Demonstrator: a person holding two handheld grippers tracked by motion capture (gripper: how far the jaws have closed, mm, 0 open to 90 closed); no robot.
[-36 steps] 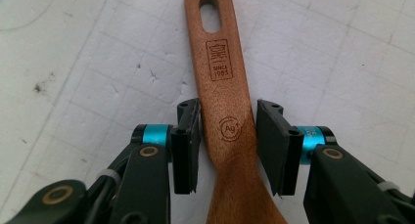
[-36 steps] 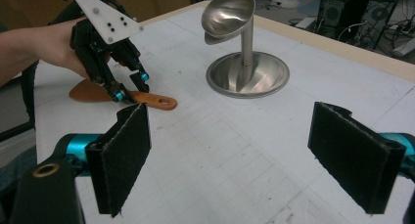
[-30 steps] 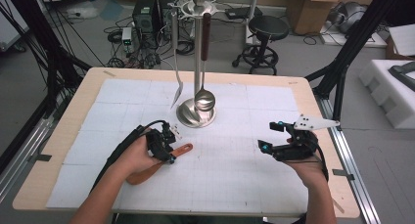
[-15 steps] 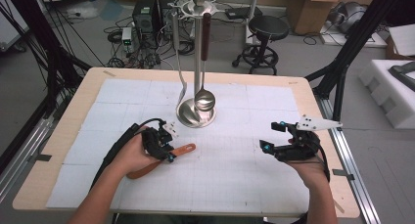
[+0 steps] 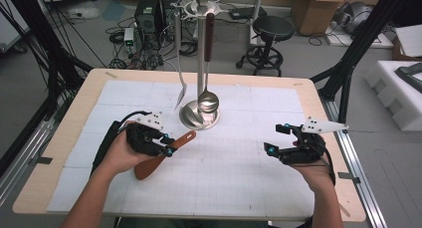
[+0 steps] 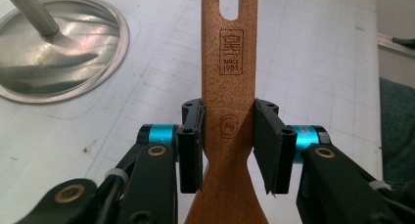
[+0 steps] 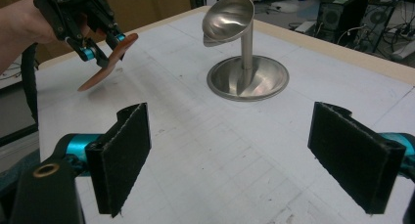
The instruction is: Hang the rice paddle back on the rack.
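Observation:
A brown wooden spatula [image 5: 185, 139] is held off the white mat, its slotted handle end aimed at the metal utensil stand [image 5: 199, 119]. My left gripper [image 5: 167, 148] is shut on it, and in the left gripper view the pads [image 6: 190, 145] press both edges of the spatula [image 6: 230, 53] at its narrow neck. The right gripper view shows that left gripper [image 7: 101, 49] and the tilted spatula [image 7: 103, 71] at upper left. My right gripper [image 5: 275, 138] hovers at the mat's right side. Its jaws stand wide open [image 7: 244, 150] around nothing.
The stand's round base [image 7: 247, 79] sits at the mat's far centre. A steel ladle [image 5: 208, 101] and a thin metal turner [image 5: 179, 95] hang from the stand's top. The wooden table edge [image 5: 199, 214] frames the mat.
My left gripper has risen with the wooden spatula and carried it a little right, toward the stand. The right gripper has stayed put.

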